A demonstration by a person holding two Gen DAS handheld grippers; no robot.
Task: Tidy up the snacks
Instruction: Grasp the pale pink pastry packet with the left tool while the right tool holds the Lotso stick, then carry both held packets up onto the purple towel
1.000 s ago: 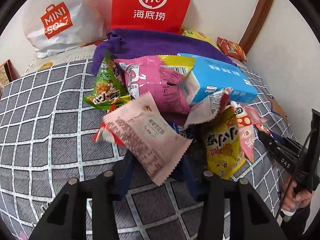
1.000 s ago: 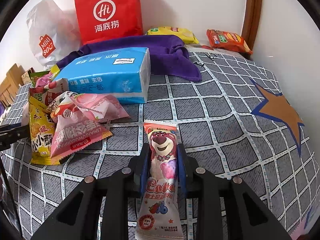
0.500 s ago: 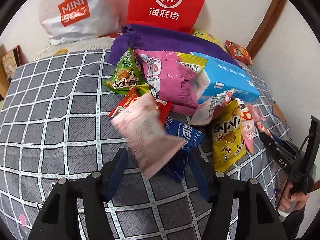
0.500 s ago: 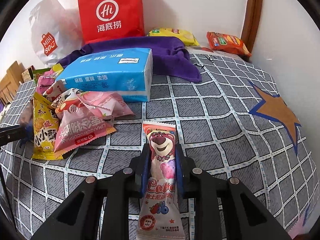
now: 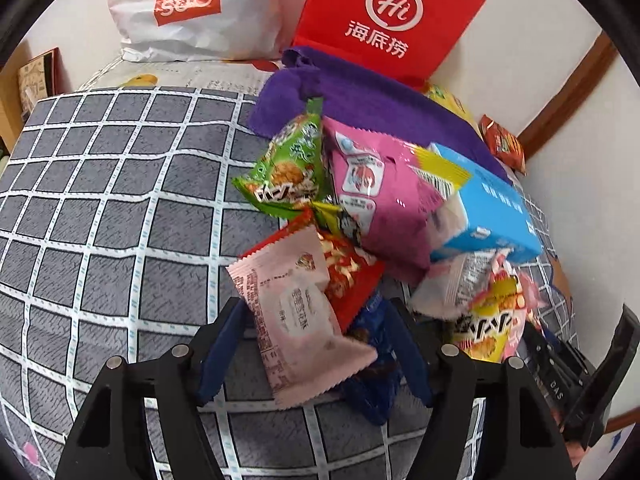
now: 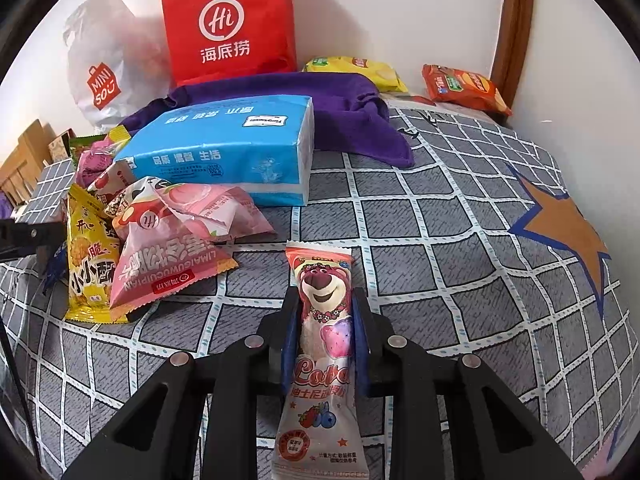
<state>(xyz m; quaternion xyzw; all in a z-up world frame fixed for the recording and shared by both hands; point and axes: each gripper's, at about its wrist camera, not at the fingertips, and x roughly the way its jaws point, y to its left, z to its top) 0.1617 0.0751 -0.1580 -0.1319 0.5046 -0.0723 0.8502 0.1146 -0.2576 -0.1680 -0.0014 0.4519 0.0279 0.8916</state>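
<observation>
A heap of snack packets lies on the grey checked bedspread. In the left wrist view my left gripper is open, its blue fingers either side of a pale pink packet that lies on a red packet and a dark blue packet. Behind them are a green packet, a magenta packet and a blue tissue pack. In the right wrist view my right gripper is shut on a long bear-print Lotso packet, right of the heap's pink packets and yellow packet.
A purple cloth, a red Hi paper bag and a white Miniso bag stand at the back by the wall. A yellow packet and an orange packet lie at the back right. An orange star patch marks the bedspread's right side.
The pale pink packet has dropped from my left gripper's fingers onto the pile, and the left gripper has opened and shifted left. The right gripper has barely moved with its bear packet.
</observation>
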